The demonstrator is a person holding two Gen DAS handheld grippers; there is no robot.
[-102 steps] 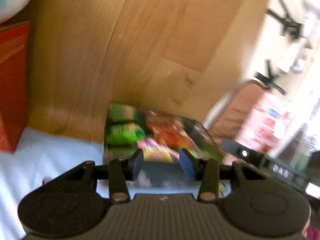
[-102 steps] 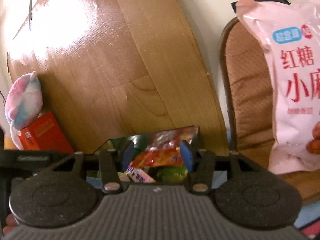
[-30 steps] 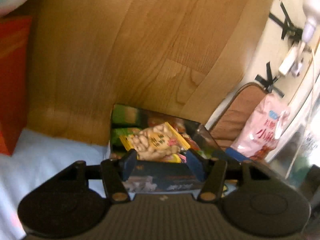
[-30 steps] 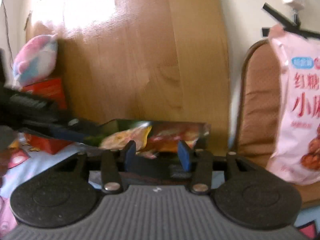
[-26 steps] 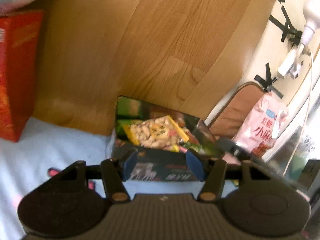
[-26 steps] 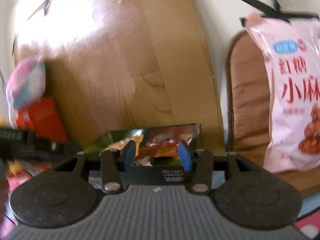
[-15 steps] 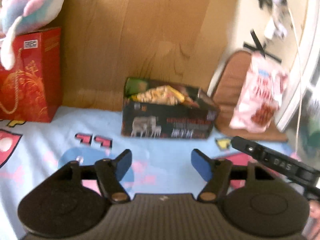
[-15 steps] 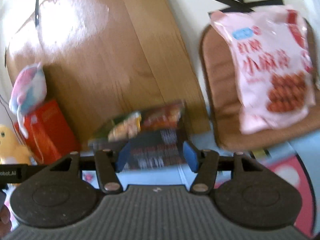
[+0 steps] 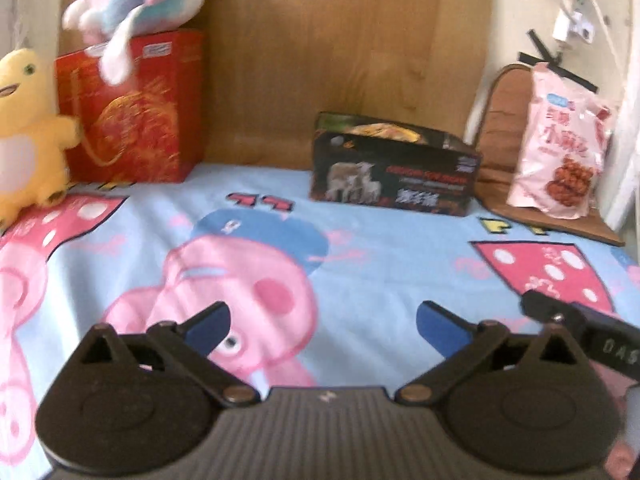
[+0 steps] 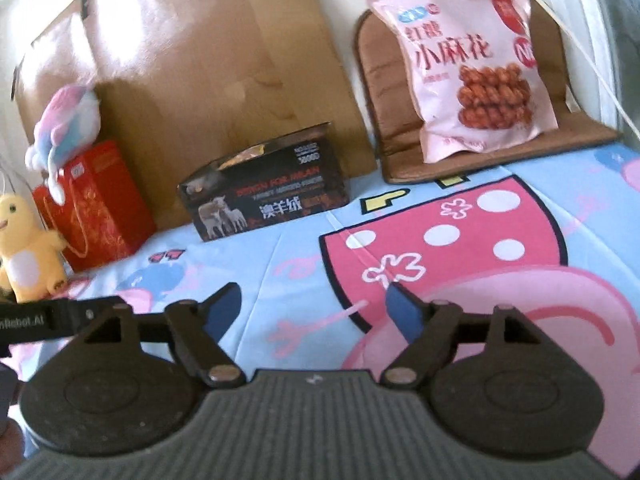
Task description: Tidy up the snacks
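Against the wooden board [image 9: 344, 60] at the back of the bed sits our black box [image 9: 394, 170], open-topped, snack packets [image 9: 384, 130] showing inside, propped so it cannot tip. Well short of it, our left tool [image 9: 322, 326] and right tool [image 10: 314, 308] are opening, nothing between their jaws.

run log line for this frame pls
left gripper: jaws opening, empty | right gripper: jaws opening, empty | black snack box: on bedsheet, against board
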